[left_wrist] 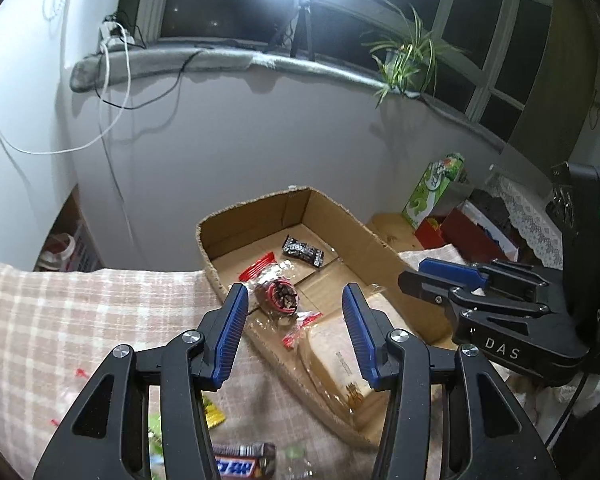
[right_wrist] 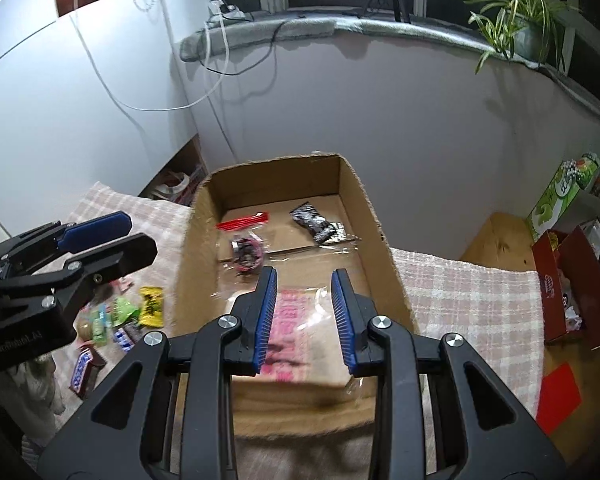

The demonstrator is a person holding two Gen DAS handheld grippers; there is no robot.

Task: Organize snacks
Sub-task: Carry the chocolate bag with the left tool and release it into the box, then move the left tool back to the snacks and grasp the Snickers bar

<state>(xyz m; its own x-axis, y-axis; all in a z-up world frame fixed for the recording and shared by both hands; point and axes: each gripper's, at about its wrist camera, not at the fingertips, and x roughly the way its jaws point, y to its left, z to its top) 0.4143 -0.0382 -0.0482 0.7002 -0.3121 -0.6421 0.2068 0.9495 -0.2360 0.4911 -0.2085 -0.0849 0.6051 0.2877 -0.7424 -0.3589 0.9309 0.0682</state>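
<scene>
An open cardboard box (left_wrist: 332,216) (right_wrist: 364,196) stands on a checked cloth. Inside lie a black wrapped snack (left_wrist: 303,251) (right_wrist: 314,219), a clear bag with red trim holding a dark round snack (left_wrist: 278,295) (right_wrist: 246,254), and a clear bread-like packet with pink print (left_wrist: 340,364) (right_wrist: 292,332). My left gripper (left_wrist: 296,304) is open and empty at the box's near left edge. My right gripper (right_wrist: 304,284) is open and empty above the pink-printed packet. Loose snacks lie left of the box: a Snickers bar (left_wrist: 242,462) (right_wrist: 83,370) and green and yellow sweets (right_wrist: 140,308).
The checked cloth (left_wrist: 80,320) (right_wrist: 472,296) covers the surface. A red box (right_wrist: 572,292) and a green carton (right_wrist: 564,192) stand to the right. A wall and a window sill with cables and a potted plant (right_wrist: 520,28) lie behind.
</scene>
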